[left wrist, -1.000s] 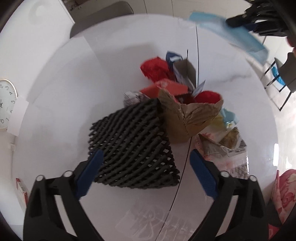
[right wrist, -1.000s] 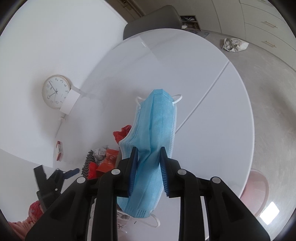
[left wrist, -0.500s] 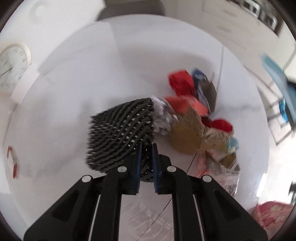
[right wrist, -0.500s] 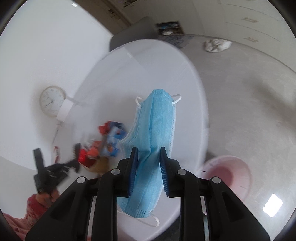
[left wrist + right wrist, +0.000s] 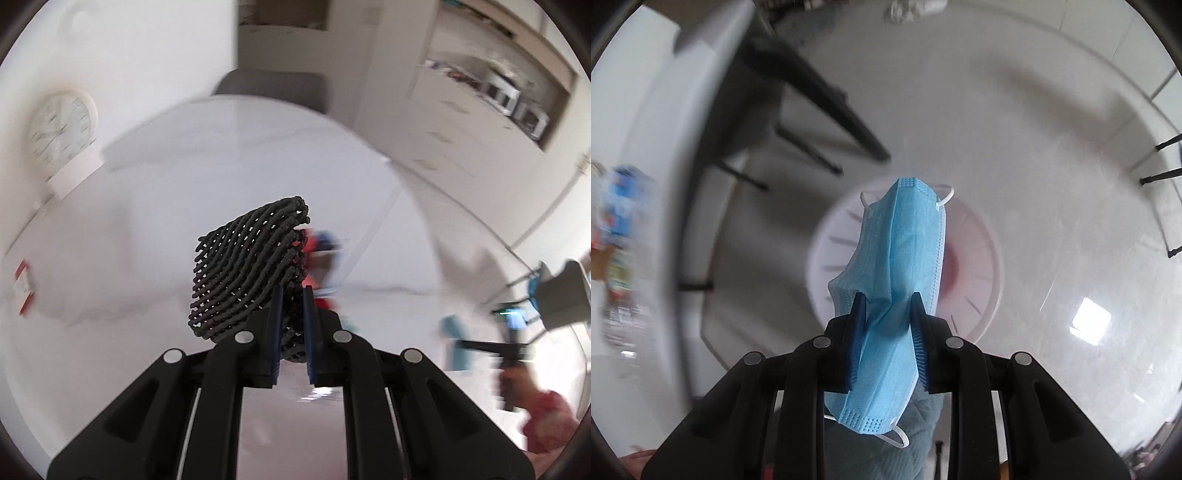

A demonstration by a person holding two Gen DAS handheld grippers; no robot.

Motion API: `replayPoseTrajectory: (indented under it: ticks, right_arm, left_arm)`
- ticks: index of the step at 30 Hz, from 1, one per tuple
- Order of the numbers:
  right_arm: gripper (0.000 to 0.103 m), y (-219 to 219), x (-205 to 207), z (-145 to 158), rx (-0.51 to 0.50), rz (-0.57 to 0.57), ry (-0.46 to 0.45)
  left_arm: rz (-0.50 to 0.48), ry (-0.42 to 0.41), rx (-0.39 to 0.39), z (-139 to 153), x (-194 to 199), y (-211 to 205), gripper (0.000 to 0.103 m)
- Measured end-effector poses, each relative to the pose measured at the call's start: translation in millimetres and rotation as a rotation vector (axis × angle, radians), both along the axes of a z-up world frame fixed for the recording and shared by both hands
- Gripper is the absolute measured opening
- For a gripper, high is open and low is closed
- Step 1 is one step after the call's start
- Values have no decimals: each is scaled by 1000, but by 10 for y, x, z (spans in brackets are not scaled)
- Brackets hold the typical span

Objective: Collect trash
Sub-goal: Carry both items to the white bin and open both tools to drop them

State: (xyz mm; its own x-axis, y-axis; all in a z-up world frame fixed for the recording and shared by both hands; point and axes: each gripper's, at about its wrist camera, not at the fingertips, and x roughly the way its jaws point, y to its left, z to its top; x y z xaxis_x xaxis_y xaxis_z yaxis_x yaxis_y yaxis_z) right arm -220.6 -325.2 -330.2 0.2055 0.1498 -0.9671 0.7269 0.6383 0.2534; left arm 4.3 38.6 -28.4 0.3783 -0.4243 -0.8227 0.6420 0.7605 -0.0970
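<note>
My left gripper point(image 5: 291, 317) is shut on a black foam net sleeve point(image 5: 247, 269) and holds it lifted above the white round table point(image 5: 184, 206). Blurred red and blue trash point(image 5: 321, 254) lies on the table behind the sleeve. My right gripper point(image 5: 888, 317) is shut on a blue face mask point(image 5: 901, 258) and holds it over a white and pink round bin point(image 5: 979, 273) that stands on the floor below. The right gripper also shows blurred at the right of the left wrist view point(image 5: 480, 345).
A grey chair point(image 5: 273, 86) stands behind the table. A wall clock point(image 5: 61, 129) hangs at the left. In the right wrist view the table edge point(image 5: 676, 147), a dark chair point(image 5: 764, 85) and blurred trash point(image 5: 617, 229) lie at the left.
The left gripper closed on the net sleeve and lifted it off the table. The right gripper swung the mask away from the table to above the bin on the floor.
</note>
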Motion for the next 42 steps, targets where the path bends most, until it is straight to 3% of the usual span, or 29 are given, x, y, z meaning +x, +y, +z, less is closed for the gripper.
replayPoseTrajectory:
  ticks: [2, 4, 5, 6, 8, 11, 15, 19, 25, 32, 36, 41, 42]
  right_arm:
    - [27, 8, 71, -370, 32, 21, 40]
    - [40, 5, 127, -693, 70, 17, 59]
    - [60, 3, 155, -805, 83, 12, 69]
    - [72, -5, 164, -861, 85, 10, 77]
    - [76, -42, 145, -964, 86, 7, 86]
    - [79, -150, 47, -865, 89, -8, 59]
    - [90, -359, -328, -287, -18, -45, -4]
    - [94, -591, -823, 325, -103, -137, -74]
    - [96, -823, -1316, 739, -156, -229, -124]
    - [96, -887, -1510, 629, -127, -276, -139]
    - [96, -868, -1553, 447, -94, -296, -133]
    - [96, -872, -1576, 293, -70, -299, -113]
    - [96, -881, -1584, 283, -66, -300, -112]
  left_arm:
    - [-60, 7, -21, 99, -214, -211, 10]
    - [-130, 23, -36, 163, -429, -460, 10]
    - [-158, 32, -38, 153, -517, -586, 10]
    - [-189, 39, -35, 147, -609, -721, 10]
    - [-252, 48, -26, 126, -788, -989, 10]
    - [-351, 74, -8, 37, -1033, -1361, 10]
    - [-484, 97, 40, -209, -1392, -1882, 10]
    - [-584, 160, 84, -566, -1706, -2339, 10]
    - [-628, 300, 206, -1477, -1972, -2875, 10]
    - [-560, 331, 415, -2579, -2039, -3300, 10]
    - [-550, 345, 489, -3078, -2043, -3406, 10]
    - [-509, 370, 573, -3479, -2106, -3562, 13]
    - [-501, 375, 589, -3509, -2092, -3566, 23]
